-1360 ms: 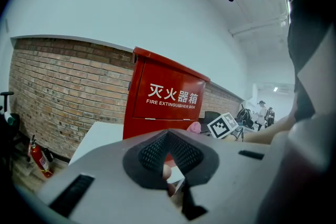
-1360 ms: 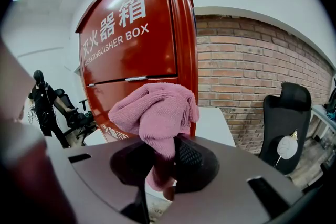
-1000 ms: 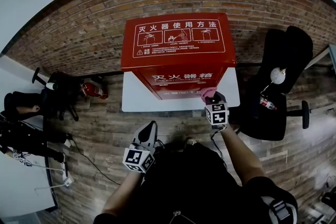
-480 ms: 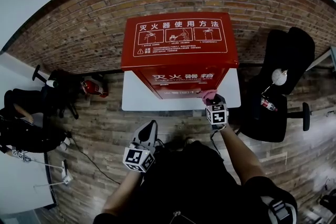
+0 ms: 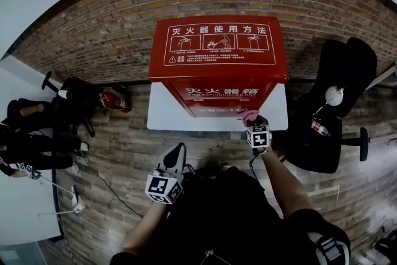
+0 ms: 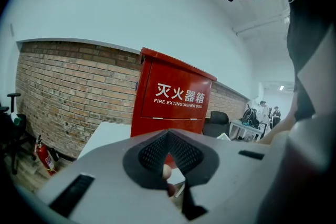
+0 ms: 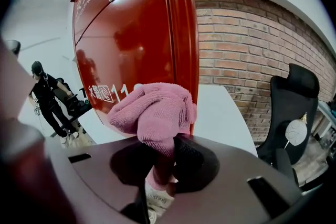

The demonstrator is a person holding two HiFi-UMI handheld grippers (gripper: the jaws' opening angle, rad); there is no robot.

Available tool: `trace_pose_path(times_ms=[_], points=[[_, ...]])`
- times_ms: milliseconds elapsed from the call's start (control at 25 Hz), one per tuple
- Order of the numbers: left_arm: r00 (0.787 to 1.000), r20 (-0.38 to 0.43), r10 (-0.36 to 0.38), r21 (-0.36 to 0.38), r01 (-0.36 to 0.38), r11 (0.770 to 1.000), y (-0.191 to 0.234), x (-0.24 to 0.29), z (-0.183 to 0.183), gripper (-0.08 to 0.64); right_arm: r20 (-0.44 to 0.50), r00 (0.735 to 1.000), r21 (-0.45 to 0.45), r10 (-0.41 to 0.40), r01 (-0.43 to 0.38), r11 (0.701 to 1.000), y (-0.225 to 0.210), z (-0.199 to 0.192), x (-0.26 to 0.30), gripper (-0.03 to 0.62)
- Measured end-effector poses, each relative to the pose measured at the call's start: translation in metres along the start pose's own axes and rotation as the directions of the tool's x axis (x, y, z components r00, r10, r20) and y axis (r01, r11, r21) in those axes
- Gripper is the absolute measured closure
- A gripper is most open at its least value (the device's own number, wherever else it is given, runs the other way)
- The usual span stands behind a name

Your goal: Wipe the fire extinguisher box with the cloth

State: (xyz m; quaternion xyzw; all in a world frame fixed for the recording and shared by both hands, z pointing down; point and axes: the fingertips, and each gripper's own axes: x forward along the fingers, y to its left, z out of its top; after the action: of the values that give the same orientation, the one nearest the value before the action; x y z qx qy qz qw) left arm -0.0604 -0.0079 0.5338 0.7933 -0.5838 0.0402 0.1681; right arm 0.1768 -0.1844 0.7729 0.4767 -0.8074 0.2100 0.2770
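A red fire extinguisher box (image 5: 217, 62) stands upright on a white table (image 5: 162, 116) against the brick wall. The same box (image 6: 172, 100) fills the middle of the left gripper view, and the box (image 7: 134, 34) looms close in the right gripper view. My right gripper (image 5: 250, 118) is shut on a pink cloth (image 7: 156, 110), which is bunched against the lower right corner of the box front. The cloth (image 5: 248, 114) shows as a small pink lump. My left gripper (image 5: 175, 158) hangs low, well short of the table, shut with nothing held.
A black office chair (image 5: 338, 102) stands right of the table with a bottle (image 5: 317, 126) on it. A small red extinguisher (image 5: 114, 101) lies on the wood floor at the left, beside dark bags and a person's legs (image 5: 31, 149). People stand far behind (image 7: 47, 102).
The head view has drifted slightly, so the box sits a little further right. The right gripper with the cloth has moved a touch lower along the box's corner. The left gripper has stayed still.
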Motion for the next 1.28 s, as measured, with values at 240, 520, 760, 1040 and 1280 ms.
trace_pose_path(times_ms=[240,520,760,1040,1280], points=[[1.000,0.001,0.006,0.001,-0.006,1.000,0.001,0.000,-0.002,0.537,-0.049,0.999,-0.006,-0.013,0.012,1.000,-0.003,-0.021,0.017,0.503],[1.000,-0.007,0.024,-0.007,-0.024,1.000,0.006,-0.003,-0.006,0.537,-0.117,0.993,-0.005,-0.018,0.017,1.000,-0.008,-0.050,0.040,0.503],[0.999,-0.008,0.042,-0.015,-0.043,0.999,0.010,-0.006,-0.007,0.537,-0.186,0.982,0.013,-0.034,0.037,0.999,-0.012,-0.071,0.055,0.503],[0.998,-0.023,0.064,-0.031,-0.064,0.997,0.013,-0.012,-0.009,0.537,-0.234,0.971,-0.026,-0.051,0.046,0.999,-0.009,-0.075,0.061,0.503],[0.997,-0.036,0.069,-0.040,-0.070,0.997,0.008,-0.021,-0.004,0.537,-0.262,0.964,0.010,-0.042,0.046,0.999,-0.010,-0.079,0.059,0.503]])
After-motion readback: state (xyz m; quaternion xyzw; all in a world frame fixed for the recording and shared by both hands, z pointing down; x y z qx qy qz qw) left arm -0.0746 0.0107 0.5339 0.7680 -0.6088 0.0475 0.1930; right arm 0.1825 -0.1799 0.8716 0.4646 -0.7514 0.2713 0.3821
